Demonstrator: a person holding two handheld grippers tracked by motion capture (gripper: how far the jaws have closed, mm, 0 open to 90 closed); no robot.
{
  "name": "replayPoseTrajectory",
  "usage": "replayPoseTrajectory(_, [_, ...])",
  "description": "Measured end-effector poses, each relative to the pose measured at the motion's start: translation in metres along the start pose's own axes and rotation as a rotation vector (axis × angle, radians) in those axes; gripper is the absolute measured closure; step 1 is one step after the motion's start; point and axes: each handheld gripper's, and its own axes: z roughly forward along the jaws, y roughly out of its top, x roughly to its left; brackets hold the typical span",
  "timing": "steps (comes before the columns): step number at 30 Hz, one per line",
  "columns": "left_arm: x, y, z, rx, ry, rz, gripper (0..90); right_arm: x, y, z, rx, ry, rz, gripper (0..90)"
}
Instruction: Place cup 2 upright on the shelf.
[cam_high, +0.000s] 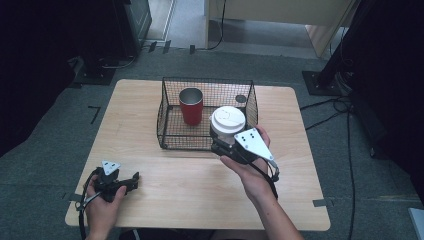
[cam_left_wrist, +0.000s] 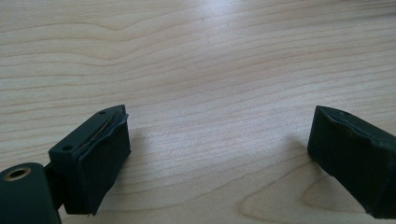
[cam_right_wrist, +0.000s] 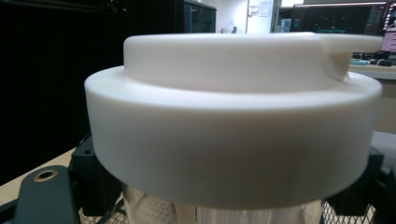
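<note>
Left claw (cam_high: 131, 181) rests spread on the counter (cam_high: 200, 190); right claw (cam_high: 220, 145) pinches the white-lidded cup (cam_high: 227, 121) at the basket (cam_high: 207, 145) rim, likely lowering it in beside the red cup (cam_high: 191, 105).

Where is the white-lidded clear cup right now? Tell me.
In the high view, the white-lidded clear cup is held in the right tongs, raised at the near right corner of the black wire basket, right of the red metal tumbler.

Black right gripper (cam_high: 227, 145) bears a grey 3-cornered plate, black cable trailing.
</note>
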Motion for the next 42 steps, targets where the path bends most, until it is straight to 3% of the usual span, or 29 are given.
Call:
replayPoseTrajectory(12, [0.000,0.000,0.000,-0.001,0.000,0.000,6.4,-0.011,0.006,0.027,-0.019,-0.042,0.031,15.9])
replayPoseTrajectory(26, [0.000,0.000,0.000,-0.002,0.000,0.000,6.4,-0.031,0.018,0.057,-0.061,-0.110,0.028,15.9])
replayPoseTrajectory(42, [0.000,0.000,0.000,0.000,0.000,0.001,6.4,-0.048,0.004,0.099,-0.050,-0.163,-0.007,15.9])
